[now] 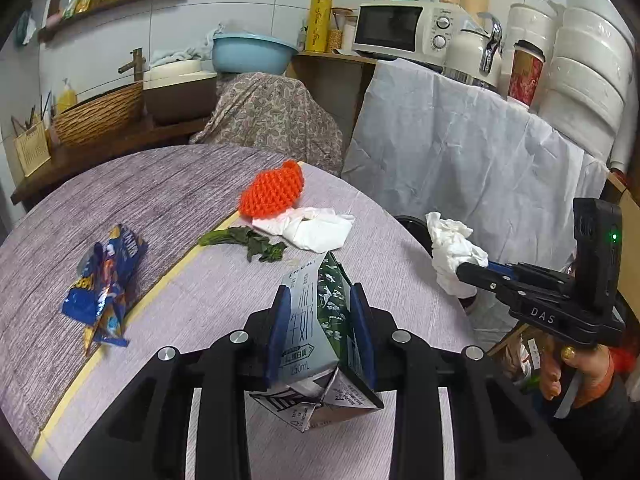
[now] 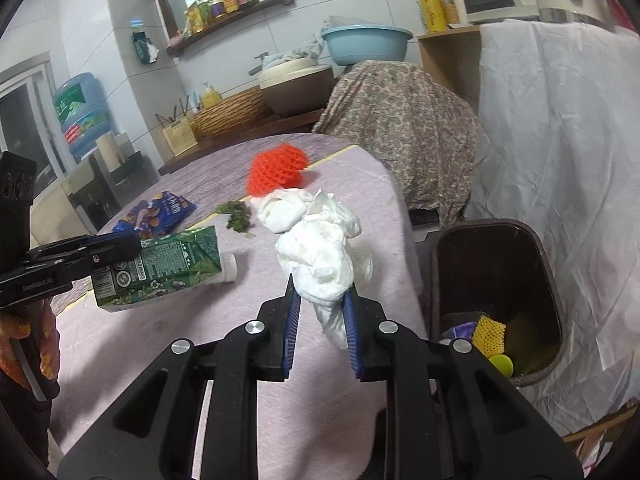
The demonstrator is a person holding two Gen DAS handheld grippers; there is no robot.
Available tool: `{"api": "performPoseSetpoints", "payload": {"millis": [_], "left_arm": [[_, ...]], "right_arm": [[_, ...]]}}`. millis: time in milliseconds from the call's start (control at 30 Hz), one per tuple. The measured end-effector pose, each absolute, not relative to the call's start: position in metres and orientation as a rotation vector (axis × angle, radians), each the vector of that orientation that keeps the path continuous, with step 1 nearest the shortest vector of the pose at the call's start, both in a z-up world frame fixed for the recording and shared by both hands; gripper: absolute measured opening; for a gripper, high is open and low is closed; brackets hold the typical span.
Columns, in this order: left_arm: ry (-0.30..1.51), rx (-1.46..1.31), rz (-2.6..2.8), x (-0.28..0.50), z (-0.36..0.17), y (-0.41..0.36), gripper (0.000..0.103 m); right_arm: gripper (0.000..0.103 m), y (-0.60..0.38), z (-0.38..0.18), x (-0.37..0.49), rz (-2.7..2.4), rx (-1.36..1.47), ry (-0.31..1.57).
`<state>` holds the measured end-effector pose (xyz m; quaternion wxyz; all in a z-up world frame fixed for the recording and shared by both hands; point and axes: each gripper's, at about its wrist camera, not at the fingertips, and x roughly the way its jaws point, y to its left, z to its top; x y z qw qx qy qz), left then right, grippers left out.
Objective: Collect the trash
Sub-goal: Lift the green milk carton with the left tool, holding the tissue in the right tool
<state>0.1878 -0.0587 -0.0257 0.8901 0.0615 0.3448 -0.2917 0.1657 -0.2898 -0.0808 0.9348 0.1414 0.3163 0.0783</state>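
Spreading beneath both tools, the purple-clothed table (image 1: pixel 168 208) carries the loose litter. Right of the right gripper (image 2: pixel 320 308) and below it stands the dark bin (image 2: pixel 496 240), some waste already inside. The left gripper (image 1: pixel 320 312) has its jaws pressed on a milk carton (image 1: pixel 316 320), lifted off the cloth. The right one pinches a crumpled tissue (image 2: pixel 324 256). Ahead of both lie an orange foam net (image 1: pixel 272 192), a blue wrapper (image 1: pixel 104 280), another tissue (image 1: pixel 312 228), and wilted greens (image 1: pixel 248 240).

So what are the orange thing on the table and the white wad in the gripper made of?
The orange thing looks like foam fruit netting: soft, matte, open diamond mesh. The white wad in the right gripper seems to be tissue paper: crumpled, matte, thin folds.
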Motion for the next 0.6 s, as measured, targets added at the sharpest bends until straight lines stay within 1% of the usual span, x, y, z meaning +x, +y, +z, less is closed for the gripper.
{"api": "performPoseSetpoints", "payload": {"millis": [33, 67, 100, 233, 300, 333, 367, 400, 433, 500, 533, 600], "left_arm": [[0.732, 0.127, -0.624, 0.189, -0.026, -0.062, 0.029], [0.740, 0.137, -0.627, 0.189, -0.027, -0.065, 0.022], [0.747, 0.165, -0.621, 0.189, -0.028, -0.069, 0.018], [0.811, 0.231, -0.644, 0.191, -0.036, -0.079, 0.018], [0.830, 0.251, -0.624, 0.195, -0.040, -0.081, 0.020], [0.835, 0.258, -0.628, 0.197, -0.040, -0.082, 0.029], [0.853, 0.258, -0.633, 0.200, -0.039, -0.083, 0.049], [0.865, 0.252, -0.629, 0.202, -0.037, -0.084, 0.057], [0.872, 0.244, -0.626, 0.204, -0.035, -0.085, 0.063], [0.911, 0.251, -0.644, 0.207, -0.031, -0.094, 0.066], [0.935, 0.272, -0.649, 0.208, -0.032, -0.099, 0.073], [0.959, 0.335, -0.633, 0.208, -0.038, -0.112, 0.073]], "right_arm": [[0.022, -0.293, -0.082, 0.164, 0.154, 0.292, 0.648], [0.022, -0.294, -0.083, 0.164, 0.152, 0.292, 0.649], [0.022, -0.296, -0.083, 0.162, 0.150, 0.289, 0.647], [0.022, -0.304, -0.085, 0.162, 0.145, 0.303, 0.646], [0.022, -0.306, -0.087, 0.162, 0.141, 0.304, 0.649], [0.022, -0.307, -0.087, 0.162, 0.142, 0.304, 0.648], [0.022, -0.307, -0.086, 0.162, 0.142, 0.304, 0.646], [0.022, -0.308, -0.086, 0.162, 0.140, 0.303, 0.644], [0.022, -0.308, -0.086, 0.161, 0.138, 0.303, 0.644], [0.022, -0.310, -0.087, 0.159, 0.133, 0.306, 0.642], [0.022, -0.310, -0.086, 0.159, 0.130, 0.307, 0.642], [0.022, -0.312, -0.086, 0.160, 0.127, 0.312, 0.644]]}}
